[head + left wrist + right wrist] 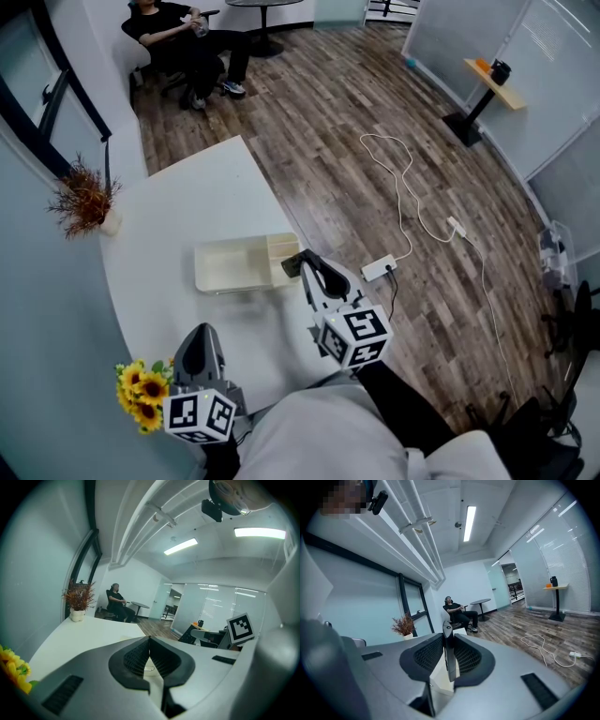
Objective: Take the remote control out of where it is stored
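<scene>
A slim dark remote control (448,654) stands on edge between the pads of my right gripper (449,660), which is shut on it. In the head view the remote control (291,267) sits at the right gripper (306,263), just over the right end of a cream open box (225,267) on the white table (187,202). A corner of that box (439,679) shows below the jaws. My left gripper (200,336) hovers nearer to me, left of the right one. Its jaws meet with nothing between them (149,657).
Yellow sunflowers (141,392) stand at the table's near left and a dried plant in a pot (84,202) at its far left. A person sits on a chair (187,37) beyond the table. A white power strip with cable (380,269) lies on the wooden floor.
</scene>
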`<state>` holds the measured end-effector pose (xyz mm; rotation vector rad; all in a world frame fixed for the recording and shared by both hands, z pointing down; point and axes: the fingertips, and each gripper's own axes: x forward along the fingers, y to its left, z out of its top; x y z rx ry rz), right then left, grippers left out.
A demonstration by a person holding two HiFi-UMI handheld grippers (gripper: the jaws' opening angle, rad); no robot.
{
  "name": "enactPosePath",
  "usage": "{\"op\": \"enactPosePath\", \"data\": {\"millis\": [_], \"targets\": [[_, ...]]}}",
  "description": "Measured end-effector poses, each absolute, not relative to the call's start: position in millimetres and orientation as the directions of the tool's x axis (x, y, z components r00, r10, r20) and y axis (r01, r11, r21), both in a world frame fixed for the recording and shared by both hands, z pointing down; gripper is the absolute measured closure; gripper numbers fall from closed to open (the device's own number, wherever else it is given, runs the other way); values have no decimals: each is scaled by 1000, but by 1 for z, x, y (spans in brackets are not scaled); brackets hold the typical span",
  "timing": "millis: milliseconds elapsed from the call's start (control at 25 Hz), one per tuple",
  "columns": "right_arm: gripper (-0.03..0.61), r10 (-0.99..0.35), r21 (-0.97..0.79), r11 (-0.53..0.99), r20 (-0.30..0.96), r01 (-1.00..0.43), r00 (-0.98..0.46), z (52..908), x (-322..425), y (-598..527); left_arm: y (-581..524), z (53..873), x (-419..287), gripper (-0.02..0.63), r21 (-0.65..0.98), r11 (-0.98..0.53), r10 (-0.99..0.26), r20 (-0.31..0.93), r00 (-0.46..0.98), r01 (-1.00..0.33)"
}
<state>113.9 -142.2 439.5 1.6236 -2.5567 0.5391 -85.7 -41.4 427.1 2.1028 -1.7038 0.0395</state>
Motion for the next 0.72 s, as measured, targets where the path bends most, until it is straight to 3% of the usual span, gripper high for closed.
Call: {"op": "enactPosePath", "data": {"millis": [720], "targets": [[506,-866,-237,386,241,-892,-438,437,112,-142,-41,425,-86,606,311,-153,-927,285,245,-938]]}}
